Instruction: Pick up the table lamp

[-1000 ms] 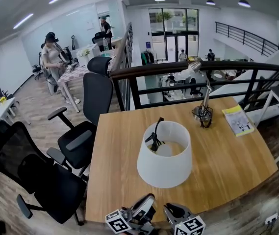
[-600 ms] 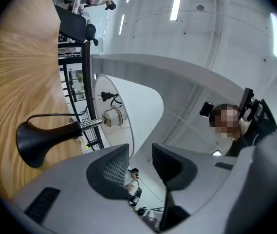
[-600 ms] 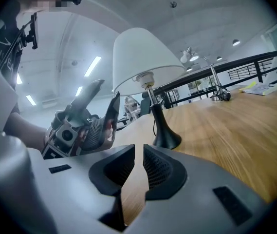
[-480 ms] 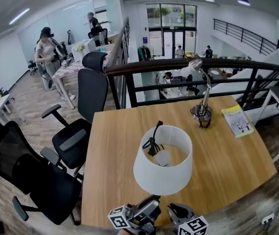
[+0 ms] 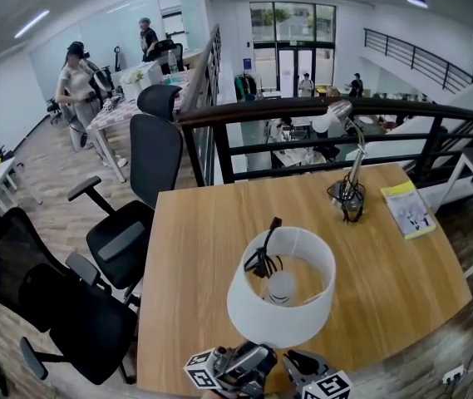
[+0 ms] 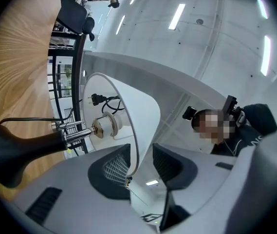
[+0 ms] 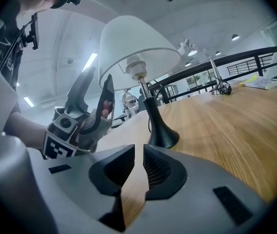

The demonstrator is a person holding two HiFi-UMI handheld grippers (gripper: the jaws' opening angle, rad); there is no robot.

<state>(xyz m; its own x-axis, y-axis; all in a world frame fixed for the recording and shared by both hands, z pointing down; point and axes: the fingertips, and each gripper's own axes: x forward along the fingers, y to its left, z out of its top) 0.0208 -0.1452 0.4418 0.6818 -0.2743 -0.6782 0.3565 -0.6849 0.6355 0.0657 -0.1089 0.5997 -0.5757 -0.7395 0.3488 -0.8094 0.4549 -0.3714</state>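
The table lamp point(image 5: 280, 289) stands upright on its black base point(image 7: 162, 134) at the near middle of the bench point(image 5: 203, 248), close to the edge in front of you. Its white shade point(image 6: 145, 116) is open at the top. From above, the bulb point(image 5: 280, 287) shows inside it, with a black cord point(image 5: 263, 252) and plug bunched at the bulb's 11 o'clock. Your left gripper point(image 6: 140, 162) sits at the lamp's 6 o'clock and points upward at the shade's lower rim. Its jaws have just been opening and now stand wide apart. The thin edge of the shade runs between them, nearer one pad, with neither pad pressing on it. Your right gripper point(image 7: 138, 167) is just beside the left, low over the bench edge and aimed at the lamp's base. Its jaws are drawn together with nothing between them, and only bench wood shows through the slit. At 1 o'clock from the lamp, well apart, a silver desk lamp point(image 5: 348, 160) stands near the far edge. A yellow booklet point(image 5: 411, 210) lies at 2 o'clock by the right edge. Black office chairs point(image 5: 149, 181) stand off the bench at 9 to 10 o'clock. A dark railing point(image 5: 303, 110) runs beyond the bench at 12 o'clock.
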